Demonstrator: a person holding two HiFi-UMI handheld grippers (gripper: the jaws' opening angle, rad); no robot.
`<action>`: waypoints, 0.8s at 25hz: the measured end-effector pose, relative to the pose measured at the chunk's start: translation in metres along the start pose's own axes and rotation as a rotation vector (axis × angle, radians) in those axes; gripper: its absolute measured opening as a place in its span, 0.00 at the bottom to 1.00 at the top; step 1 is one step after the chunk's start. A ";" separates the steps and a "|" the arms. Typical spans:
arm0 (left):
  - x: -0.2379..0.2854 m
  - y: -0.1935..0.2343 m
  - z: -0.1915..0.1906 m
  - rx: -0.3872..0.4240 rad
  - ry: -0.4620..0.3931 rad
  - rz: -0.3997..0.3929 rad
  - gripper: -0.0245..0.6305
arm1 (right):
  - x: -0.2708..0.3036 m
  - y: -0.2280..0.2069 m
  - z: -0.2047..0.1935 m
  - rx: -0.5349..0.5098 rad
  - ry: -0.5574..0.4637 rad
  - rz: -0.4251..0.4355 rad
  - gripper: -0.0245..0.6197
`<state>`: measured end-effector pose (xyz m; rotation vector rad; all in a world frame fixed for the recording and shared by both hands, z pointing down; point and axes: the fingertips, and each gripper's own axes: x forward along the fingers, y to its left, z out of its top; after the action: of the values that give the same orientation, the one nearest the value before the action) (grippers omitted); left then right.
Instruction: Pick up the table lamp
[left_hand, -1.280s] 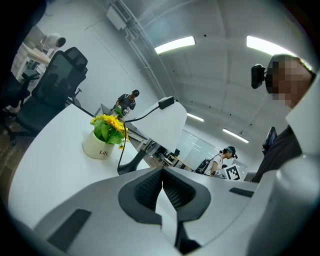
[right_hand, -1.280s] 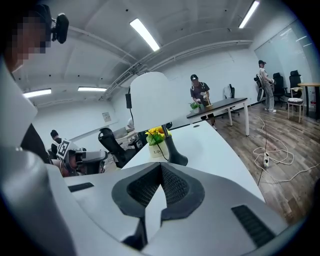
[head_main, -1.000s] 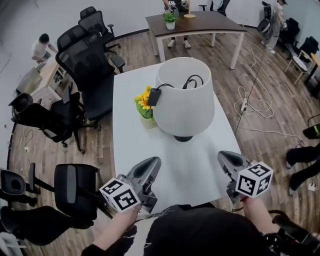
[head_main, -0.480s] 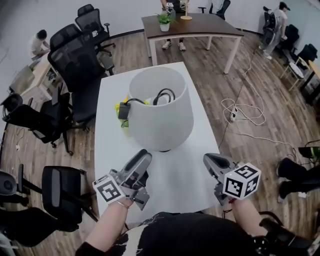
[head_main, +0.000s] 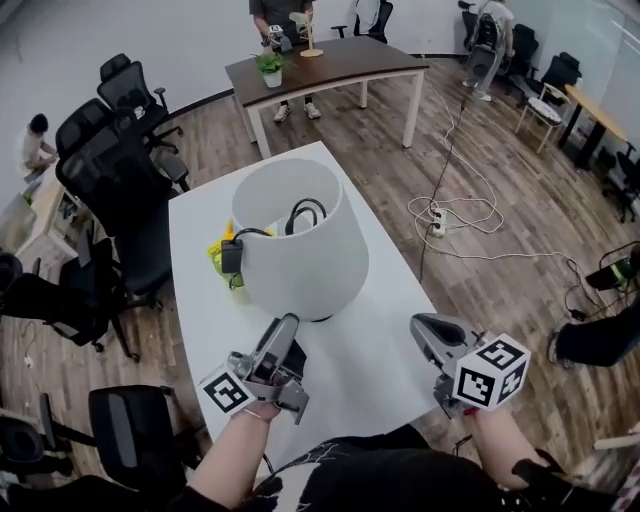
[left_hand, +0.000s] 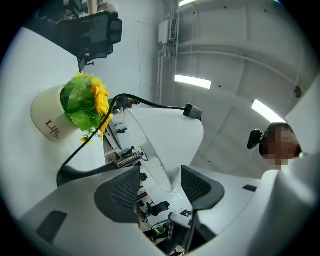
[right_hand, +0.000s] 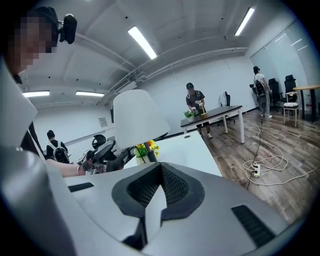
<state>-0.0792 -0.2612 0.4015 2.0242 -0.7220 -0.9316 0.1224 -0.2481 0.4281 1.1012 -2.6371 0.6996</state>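
Note:
The table lamp (head_main: 300, 250) stands on the white table (head_main: 385, 330), with a wide white shade, a black base under it, and its black cord and plug piled inside the shade. My left gripper (head_main: 288, 326) is just in front of the lamp's base. Its jaws have just been opening and now stand open. In the left gripper view the shade's lower rim (left_hand: 161, 170) shows between the fingers (left_hand: 125, 192), apart from them, beside the metal stem (left_hand: 125, 160). My right gripper (head_main: 422, 328) hovers right of the lamp, shut and empty. The shade (right_hand: 137, 117) shows ahead of the right gripper (right_hand: 152, 192).
A white pot of sunflowers (head_main: 222, 258) (left_hand: 82, 102) stands against the lamp's left side. Black office chairs (head_main: 105, 190) crowd the table's left. A brown table (head_main: 330, 62) with people behind it is at the back. A power strip and cable (head_main: 440, 215) lie on the floor at right.
The left gripper's jaws opened, and it rolled and moved forward to the lamp's base. The right gripper shifted slightly and stayed shut. The head view swung, so the lamp sits further left.

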 end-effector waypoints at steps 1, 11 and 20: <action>0.001 0.000 0.000 -0.004 0.003 -0.010 0.42 | -0.001 0.002 -0.001 0.001 -0.006 -0.007 0.06; 0.002 -0.011 0.001 -0.068 0.007 -0.141 0.18 | 0.006 0.034 -0.002 -0.013 -0.061 -0.057 0.06; 0.019 -0.016 0.006 -0.104 0.006 -0.140 0.14 | -0.003 0.049 0.011 -0.042 -0.091 -0.063 0.06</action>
<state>-0.0706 -0.2695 0.3783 2.0041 -0.5227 -1.0214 0.0900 -0.2218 0.4003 1.2262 -2.6650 0.5928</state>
